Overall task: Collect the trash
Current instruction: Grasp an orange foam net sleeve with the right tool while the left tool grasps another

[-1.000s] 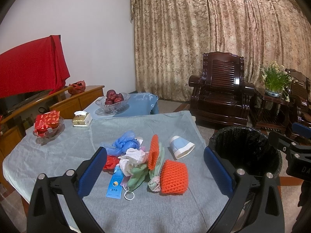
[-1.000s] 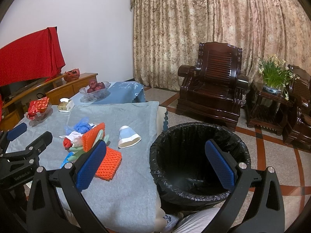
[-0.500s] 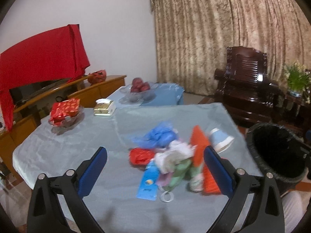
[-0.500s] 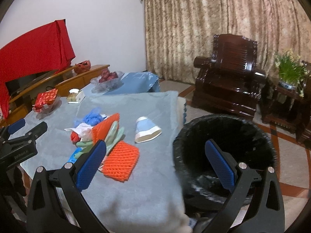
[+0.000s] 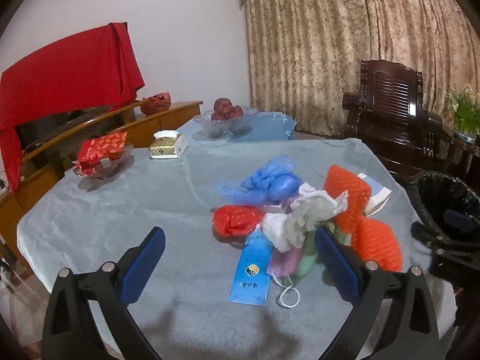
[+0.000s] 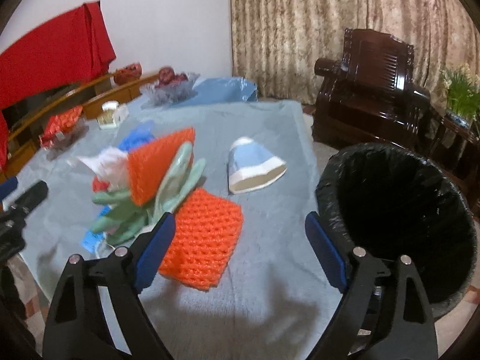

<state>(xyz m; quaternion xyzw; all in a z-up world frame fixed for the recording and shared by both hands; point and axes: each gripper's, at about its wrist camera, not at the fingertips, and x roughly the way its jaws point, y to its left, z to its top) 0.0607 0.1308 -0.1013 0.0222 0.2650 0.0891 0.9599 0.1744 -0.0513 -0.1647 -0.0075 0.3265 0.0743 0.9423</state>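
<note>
Both tongs, left point(image 5: 237, 267) and right point(image 6: 240, 249), sank nearer my desk point(image 6: 270, 138) litter; both released, right narrowing on nothing. Only right view shows bin point(image 6: 396, 210) mouth whole.

We see the trash heaped on the grey-clothed tabletop point(image 5: 120, 219): a crumpled blue plastic bag point(image 5: 270, 181), a red wad point(image 5: 235, 220), white tissue point(image 5: 303, 216), a pink face mask point(image 5: 283, 262), a flat blue packet point(image 5: 252, 273), green gloves point(image 6: 177, 189) and two orange foam nets point(image 6: 204, 237). A paper cup point(image 6: 255, 169) lies on its side nearby. The black-lined bin point(image 6: 396, 210) stands open just beside the tabletop.
</note>
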